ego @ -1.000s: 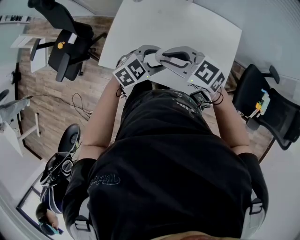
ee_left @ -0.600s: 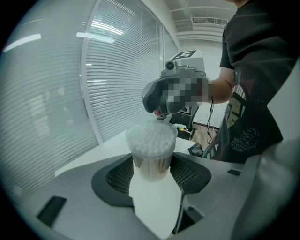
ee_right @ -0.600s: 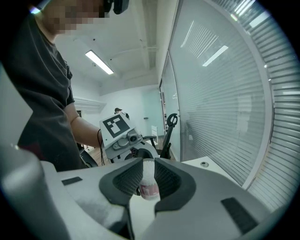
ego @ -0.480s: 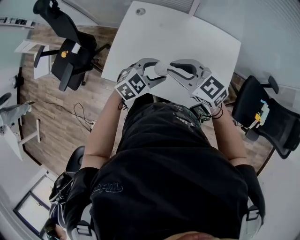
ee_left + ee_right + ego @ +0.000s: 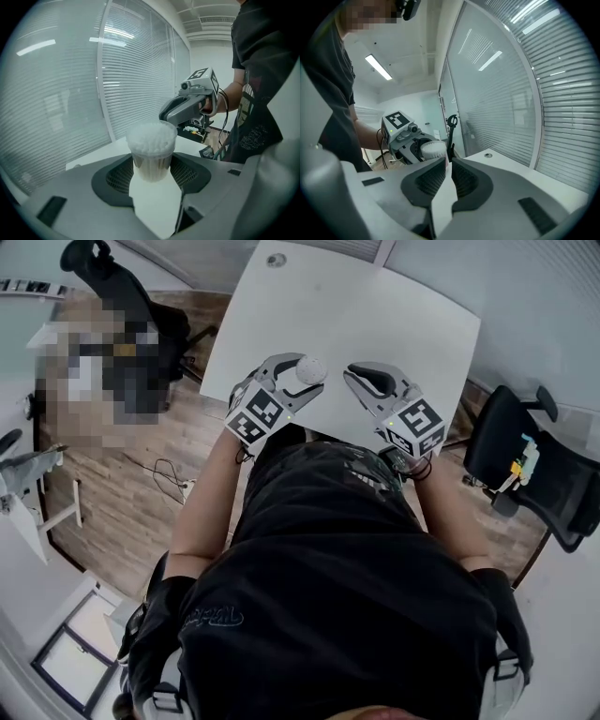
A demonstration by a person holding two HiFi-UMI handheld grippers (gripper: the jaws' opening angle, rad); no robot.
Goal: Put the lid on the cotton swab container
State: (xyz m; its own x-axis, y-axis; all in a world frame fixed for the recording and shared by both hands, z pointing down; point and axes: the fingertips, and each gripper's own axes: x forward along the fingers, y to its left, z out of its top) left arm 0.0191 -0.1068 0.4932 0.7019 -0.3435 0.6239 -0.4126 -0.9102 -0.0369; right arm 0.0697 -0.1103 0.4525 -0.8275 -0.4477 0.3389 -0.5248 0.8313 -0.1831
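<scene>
Clamping cotton swab container (image 5: 151,145) upright, left gripper (image 5: 151,165), over table (image 5: 375,324)

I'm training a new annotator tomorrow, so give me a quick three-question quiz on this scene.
1. Which gripper holds the cotton swab container?
2. True or false: the left gripper touches the right gripper.
3. The right gripper's jaws are: A wide apart; B nearly together; C clamped on the container.

Key: 1 the left gripper; 2 false, they are apart; 3 B.
</scene>
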